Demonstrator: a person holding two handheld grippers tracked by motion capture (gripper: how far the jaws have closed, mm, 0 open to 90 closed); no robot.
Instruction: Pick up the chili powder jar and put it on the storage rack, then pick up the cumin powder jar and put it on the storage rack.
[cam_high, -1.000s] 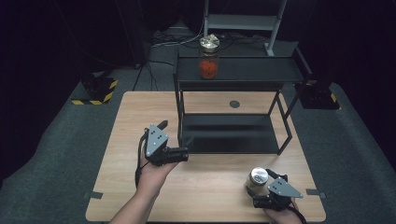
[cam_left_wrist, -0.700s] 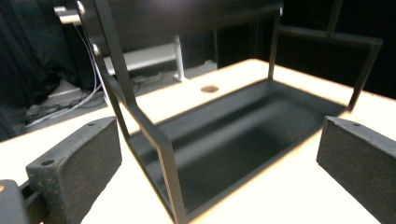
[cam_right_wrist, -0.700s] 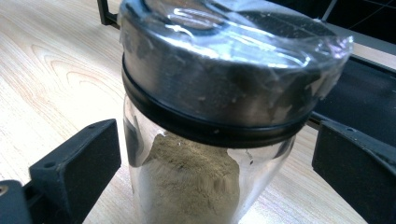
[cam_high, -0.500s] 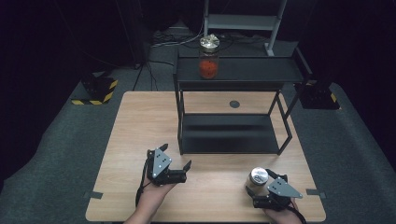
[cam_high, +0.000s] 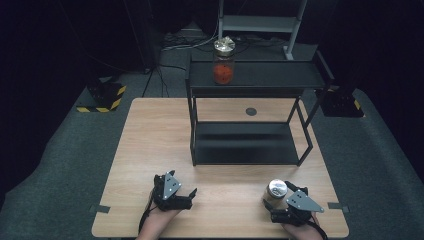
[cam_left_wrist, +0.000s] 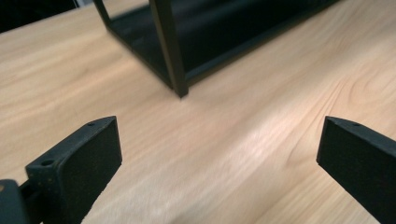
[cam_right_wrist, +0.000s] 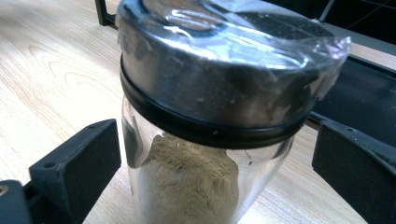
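Observation:
A glass jar of tan powder (cam_right_wrist: 196, 186) with a foil-wrapped metal lid stands on the wooden table (cam_high: 150, 135) near its front right corner. My right gripper (cam_right_wrist: 217, 172) is open, one jaw on each side of the jar (cam_high: 276, 188), with small gaps showing. My left gripper (cam_high: 175, 190) is low over the table's front left part, open with nothing between its jaws (cam_left_wrist: 217, 154). A second jar (cam_high: 223, 64) with red contents stands on the top of the black rack (cam_high: 300, 75).
The black two-level metal rack (cam_high: 245, 142) fills the table's middle and back; its front left leg (cam_left_wrist: 170, 51) stands just ahead of my left gripper. A small dark disc (cam_high: 251, 111) lies on the table behind the rack. Dark floor surrounds the table.
My left gripper has drawn back from beside the rack toward the table's front edge. The right gripper and the powder jar have stayed put.

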